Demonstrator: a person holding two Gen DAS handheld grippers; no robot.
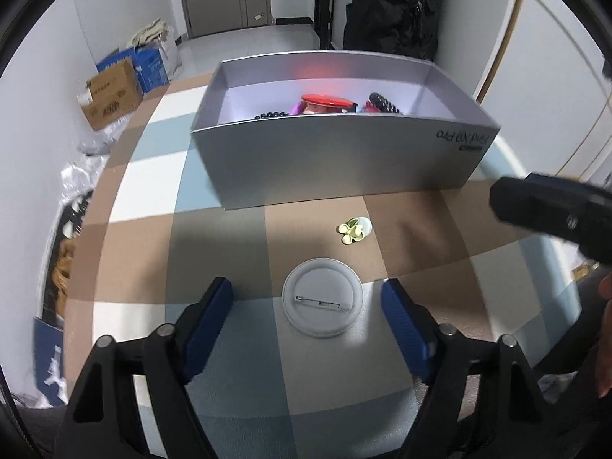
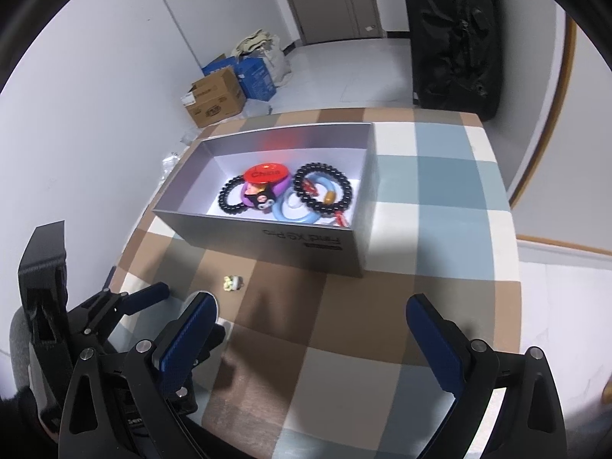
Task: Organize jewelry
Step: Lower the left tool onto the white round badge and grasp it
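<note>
A round white pin badge (image 1: pixel 322 297) lies face down on the checked tablecloth, between the open fingers of my left gripper (image 1: pixel 309 319). A small green flower clip (image 1: pixel 354 229) lies beyond it, also in the right wrist view (image 2: pixel 232 282). A grey box (image 1: pixel 344 160) behind holds a red badge (image 2: pixel 266 173), black bead bracelets (image 2: pixel 323 188), a purple ring and a blue ring. My right gripper (image 2: pixel 310 338) is open and empty above the cloth in front of the box (image 2: pixel 317 246). My left gripper (image 2: pixel 176 302) shows at the lower left there.
The table's edges (image 2: pixel 514 252) fall off to the right and left. Cardboard boxes (image 2: pixel 216 97) and bags stand on the floor by the wall. A black bag (image 2: pixel 453 38) hangs behind the table.
</note>
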